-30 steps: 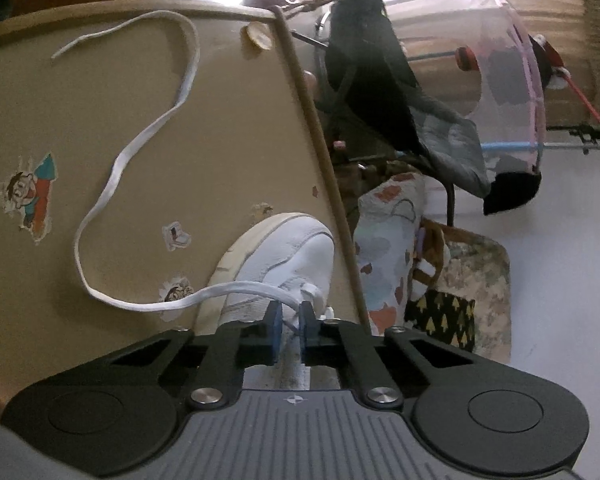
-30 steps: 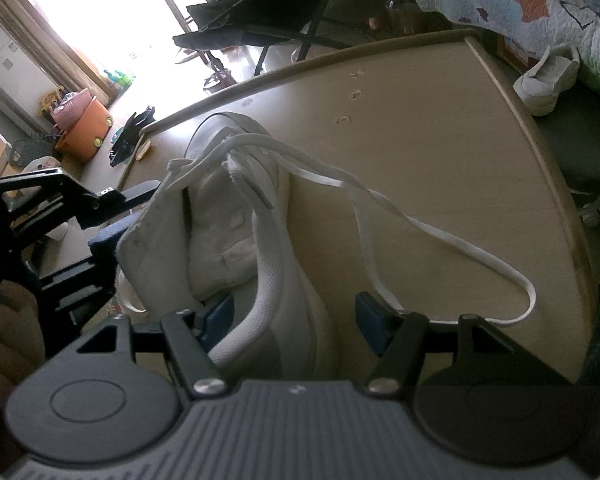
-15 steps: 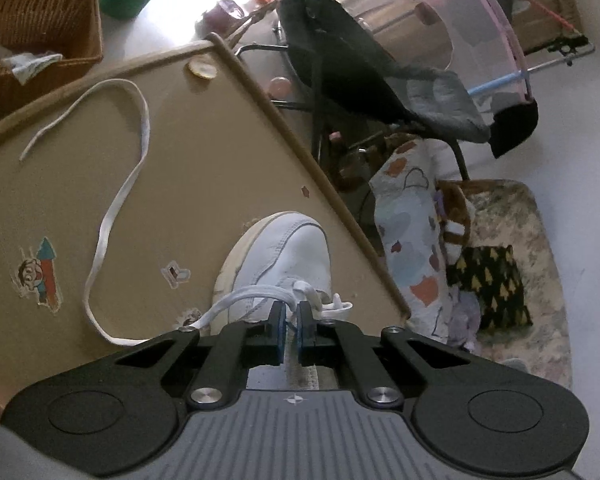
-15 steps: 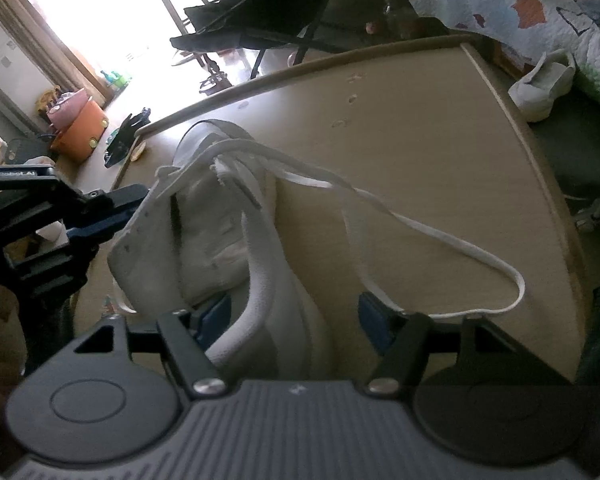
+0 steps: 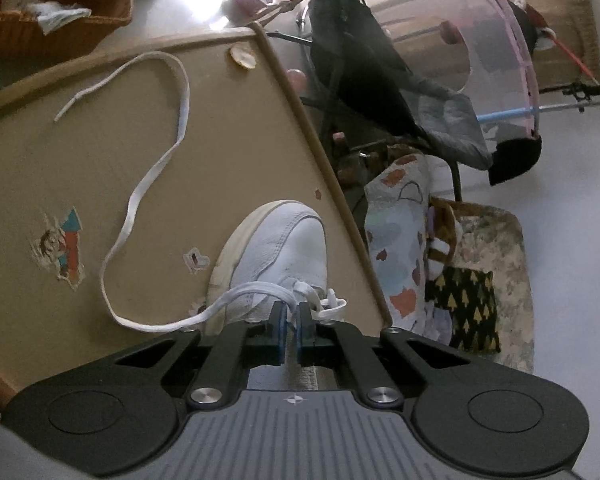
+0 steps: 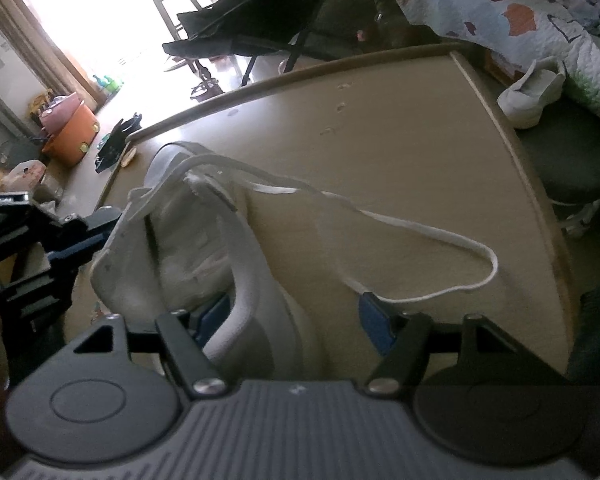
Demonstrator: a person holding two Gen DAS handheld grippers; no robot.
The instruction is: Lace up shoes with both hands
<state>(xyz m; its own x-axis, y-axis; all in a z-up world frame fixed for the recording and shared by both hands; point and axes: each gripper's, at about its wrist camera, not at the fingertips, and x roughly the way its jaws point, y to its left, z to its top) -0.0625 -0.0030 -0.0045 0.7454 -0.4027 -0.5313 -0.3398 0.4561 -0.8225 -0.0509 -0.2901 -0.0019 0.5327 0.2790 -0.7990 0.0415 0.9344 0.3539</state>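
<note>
- On the tan table (image 5: 148, 184) near its edge, I see the white shoe (image 5: 278, 252), lace (image 5: 140, 196) trailing loose.
- My left gripper (image 5: 291, 312) is pinched closed at the shoe's eyelets; whether it holds the lace I cannot tell.
- My right gripper (image 6: 296, 312) stands wide, straddling the shoe's heel wall.

The heel of the white sneaker (image 5: 276, 256) is hidden behind the left gripper (image 5: 291, 316). Whether its jaws pinch the shoelace (image 5: 148, 184) cannot be told. The wicker basket (image 5: 56, 8) beyond the desk's (image 5: 100, 160) far edge is cut off by the picture's edge.
</note>
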